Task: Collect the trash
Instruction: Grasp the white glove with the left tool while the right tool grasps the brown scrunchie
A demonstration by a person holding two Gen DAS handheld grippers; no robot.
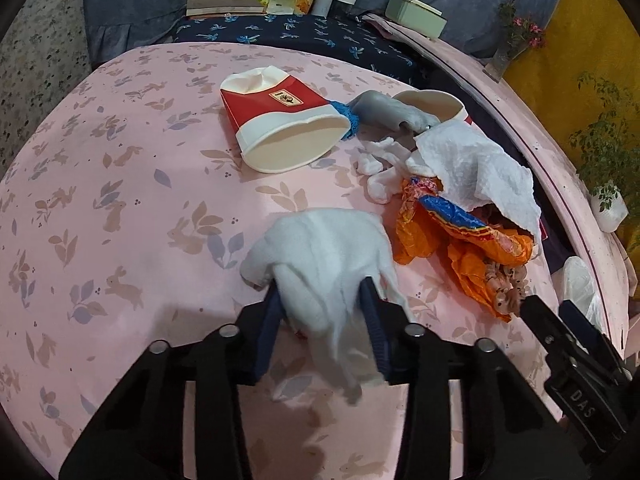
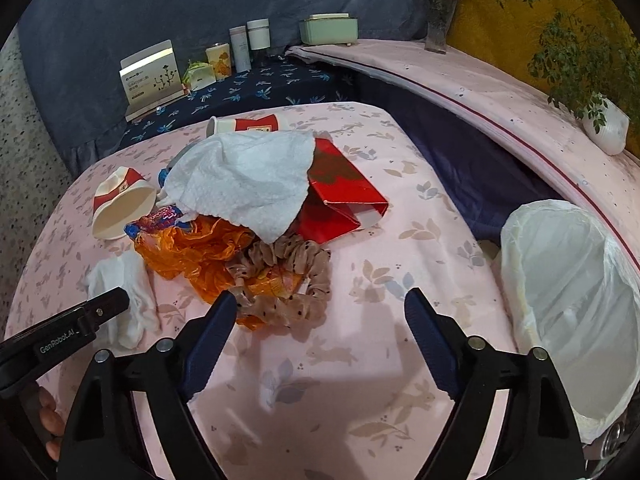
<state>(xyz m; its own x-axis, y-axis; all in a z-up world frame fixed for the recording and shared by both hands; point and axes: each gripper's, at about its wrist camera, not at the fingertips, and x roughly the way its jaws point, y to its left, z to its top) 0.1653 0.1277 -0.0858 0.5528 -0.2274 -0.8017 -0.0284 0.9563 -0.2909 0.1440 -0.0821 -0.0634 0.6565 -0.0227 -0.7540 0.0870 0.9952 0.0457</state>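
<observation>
Pink bunny bed sheet (image 1: 120, 200) holds trash; left gripper (image 1: 324, 320) fingers pinch the white tissue (image 1: 320, 248); right gripper (image 2: 320, 320) fingers gape, holding nothing, by the scrunchie (image 2: 288, 276); thin tissue might rip or slip.

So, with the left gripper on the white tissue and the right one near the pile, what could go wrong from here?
1. The left gripper pinches only part of the white tissue; loose folds hang out, so it may tear or slip when lifted.
2. The right gripper is open beside the brown scrunchie, which lies on the orange wrapper. It could grab the scrunchie, perhaps not trash.
3. The lined bin sits at the bed's edge; a drop could miss.
</observation>
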